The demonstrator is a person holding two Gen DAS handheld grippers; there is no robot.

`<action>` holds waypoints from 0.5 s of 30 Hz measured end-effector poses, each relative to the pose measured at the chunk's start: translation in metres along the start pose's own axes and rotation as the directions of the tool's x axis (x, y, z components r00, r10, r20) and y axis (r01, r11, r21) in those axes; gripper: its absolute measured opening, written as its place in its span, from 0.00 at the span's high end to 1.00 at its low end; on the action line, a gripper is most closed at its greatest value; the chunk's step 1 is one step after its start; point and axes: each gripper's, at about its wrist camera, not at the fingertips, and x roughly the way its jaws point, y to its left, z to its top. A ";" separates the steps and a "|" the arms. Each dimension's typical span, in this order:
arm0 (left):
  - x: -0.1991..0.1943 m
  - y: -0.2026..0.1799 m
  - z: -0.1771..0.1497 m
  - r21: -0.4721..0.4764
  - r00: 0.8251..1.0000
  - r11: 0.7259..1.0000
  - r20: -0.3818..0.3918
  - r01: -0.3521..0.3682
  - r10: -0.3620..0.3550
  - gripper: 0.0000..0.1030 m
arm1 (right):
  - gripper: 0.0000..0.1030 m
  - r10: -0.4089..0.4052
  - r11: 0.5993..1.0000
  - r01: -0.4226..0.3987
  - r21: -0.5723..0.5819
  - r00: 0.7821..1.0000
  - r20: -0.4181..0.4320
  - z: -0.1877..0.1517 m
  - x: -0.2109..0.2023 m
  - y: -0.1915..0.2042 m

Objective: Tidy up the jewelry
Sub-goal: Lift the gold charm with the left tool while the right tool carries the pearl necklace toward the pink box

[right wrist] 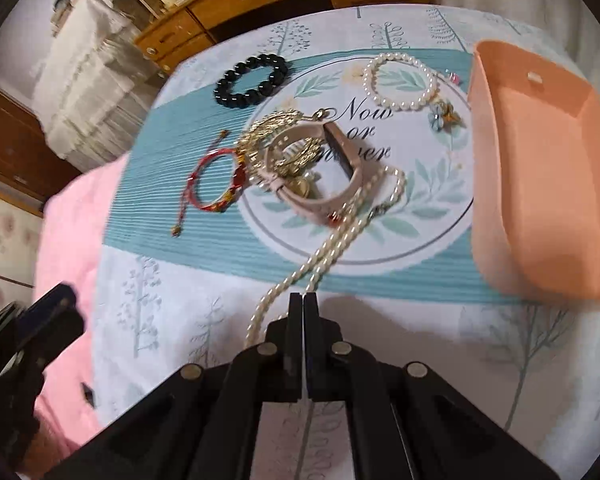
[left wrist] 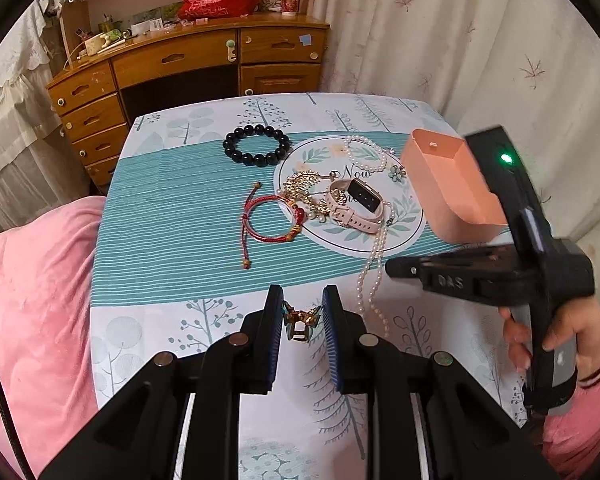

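My left gripper (left wrist: 302, 316) is shut on a small gold and teal brooch (left wrist: 300, 320) near the table's front edge. My right gripper (right wrist: 303, 300) is shut, its tips against the long pearl necklace (right wrist: 332, 236); it also shows from the side in the left wrist view (left wrist: 392, 269). Jewelry lies on the cloth: black bead bracelet (left wrist: 256, 145), red cord bracelet (left wrist: 270, 216), gold chain (left wrist: 300, 190), pink smartwatch (left wrist: 354, 204), pearl bracelet (right wrist: 400, 80), flower earring (right wrist: 444, 114). A peach box (right wrist: 540, 184) stands open at the right.
The table (left wrist: 160, 208) has a teal and white cloth. A pink blanket (left wrist: 28, 280) lies left of it. A wooden desk (left wrist: 188, 64) stands behind, curtains (left wrist: 460, 40) at the right.
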 end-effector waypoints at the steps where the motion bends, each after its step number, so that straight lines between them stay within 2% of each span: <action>1: -0.001 0.001 -0.001 -0.001 1.000 1.000 0.002 0.000 0.000 0.83 | 0.99 -0.032 0.999 0.032 -0.003 0.999 -0.008 0.002 0.002 0.002; 4: -0.001 0.005 -0.005 -0.007 1.000 1.000 0.001 0.006 -0.006 0.83 | 0.98 -0.115 0.993 0.114 -0.013 0.993 -0.027 0.007 0.008 0.008; 6: 0.000 0.007 -0.006 -0.014 1.000 1.000 0.000 0.010 -0.010 0.83 | 0.98 -0.142 0.990 0.141 -0.019 0.989 -0.037 0.008 0.011 0.010; 11: -0.003 0.007 -0.004 -0.013 1.000 1.000 0.019 0.019 -0.018 0.82 | 0.80 -0.185 0.983 0.185 -0.023 0.982 -0.029 0.009 0.011 0.014; 15: -0.008 0.009 -0.006 -0.017 0.999 1.000 0.033 0.026 -0.025 0.82 | 0.77 -0.205 0.979 0.205 -0.020 0.978 -0.019 0.010 0.012 0.017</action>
